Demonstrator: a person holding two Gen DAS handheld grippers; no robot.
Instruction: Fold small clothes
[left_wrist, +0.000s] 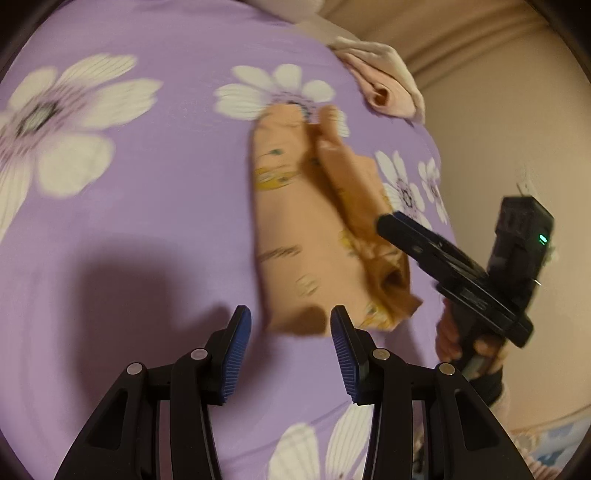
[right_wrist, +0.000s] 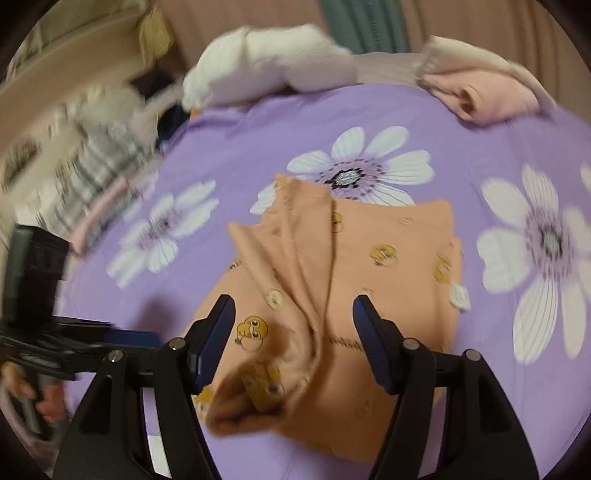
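Note:
A small orange garment (left_wrist: 295, 229) (right_wrist: 369, 266) with yellow cartoon prints lies partly folded on the purple flowered bedsheet (left_wrist: 147, 221) (right_wrist: 295, 122). One side is doubled over into a rumpled ridge down its middle. My left gripper (left_wrist: 291, 325) is open and hangs just short of the garment's near edge, nothing between its blue pads. My right gripper (right_wrist: 293, 308) is open above the garment's rumpled near end, its pads apart from the cloth. The right gripper (left_wrist: 436, 254) also shows in the left wrist view, held by a hand (left_wrist: 454, 336) at the garment's right side.
A folded pink garment (left_wrist: 384, 88) (right_wrist: 491, 92) lies at the bed's far edge. White cloth (right_wrist: 273, 62) sits at the back. Checked and pink clothes (right_wrist: 96, 184) are piled at the left. The left gripper's body (right_wrist: 33, 295) and a hand (right_wrist: 48, 402) show at the left. Beige wall (left_wrist: 480, 110) lies beyond the bed.

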